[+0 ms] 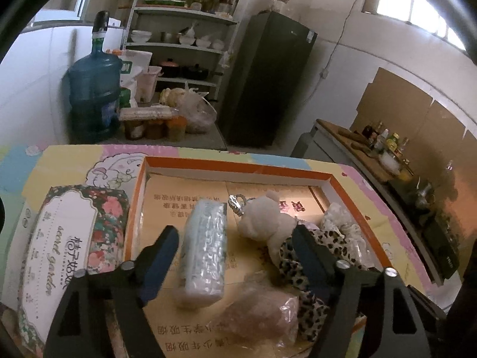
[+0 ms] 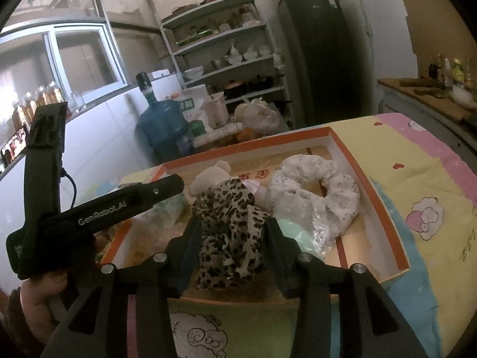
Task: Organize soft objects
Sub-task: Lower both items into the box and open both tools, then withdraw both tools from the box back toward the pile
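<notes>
An orange-rimmed shallow box lies on a pastel cartoon cloth. It holds a wrapped pale blue pack, a cream teddy bear keychain, a leopard-print fabric piece, a white lace scrunchie and a pink item in clear plastic. My left gripper is open above the box, its fingers either side of the blue pack and the bear. My right gripper is shut on the leopard-print fabric at the box's near edge.
A floral tissue box lies left of the orange box. Behind stand a blue water jug, a shelf rack with dishes, a dark fridge and a counter with bottles. The left gripper's body crosses the right wrist view.
</notes>
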### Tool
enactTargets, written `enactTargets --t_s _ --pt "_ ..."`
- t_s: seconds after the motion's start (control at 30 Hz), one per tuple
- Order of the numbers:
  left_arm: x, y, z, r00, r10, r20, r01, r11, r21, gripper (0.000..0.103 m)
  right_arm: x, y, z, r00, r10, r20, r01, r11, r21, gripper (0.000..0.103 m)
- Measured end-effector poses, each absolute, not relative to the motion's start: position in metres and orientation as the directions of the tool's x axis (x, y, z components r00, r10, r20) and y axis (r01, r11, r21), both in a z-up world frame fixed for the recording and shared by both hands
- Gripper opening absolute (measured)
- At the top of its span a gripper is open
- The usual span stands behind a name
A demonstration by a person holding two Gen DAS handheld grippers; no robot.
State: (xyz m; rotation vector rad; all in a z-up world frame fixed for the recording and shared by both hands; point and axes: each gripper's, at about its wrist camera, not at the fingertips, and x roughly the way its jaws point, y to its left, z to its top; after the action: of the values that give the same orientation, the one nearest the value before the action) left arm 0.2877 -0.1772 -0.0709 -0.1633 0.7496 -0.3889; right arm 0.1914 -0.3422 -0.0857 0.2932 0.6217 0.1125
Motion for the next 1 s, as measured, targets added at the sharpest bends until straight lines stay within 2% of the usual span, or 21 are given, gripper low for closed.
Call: enactTargets --t_s 0.2,0.5,1.0 --pt "0.280 -0.175 -0.063 0.674 -0.409 -0.616 0.288 0.913 -0.290 0.082 0.183 -0.344 -0.080 0.822 0.178 -0.541 -0.009 0.954 0.301 0.052" --pt "0.259 -0.173 -0.050 0.702 -0.394 -0.593 0.316 0.919 -0.236 0.082 0.168 -0.340 -0.075 0.832 0.176 -0.526 -0.006 0.952 0.307 0.053" --pt "0.213 -0.138 -0.021 0.805 -0.320 -0.500 0.276 0.948 -0.161 0.082 0.139 -0.309 -0.057 0.851 0.194 -0.488 -0.047 0.953 0.298 0.053"
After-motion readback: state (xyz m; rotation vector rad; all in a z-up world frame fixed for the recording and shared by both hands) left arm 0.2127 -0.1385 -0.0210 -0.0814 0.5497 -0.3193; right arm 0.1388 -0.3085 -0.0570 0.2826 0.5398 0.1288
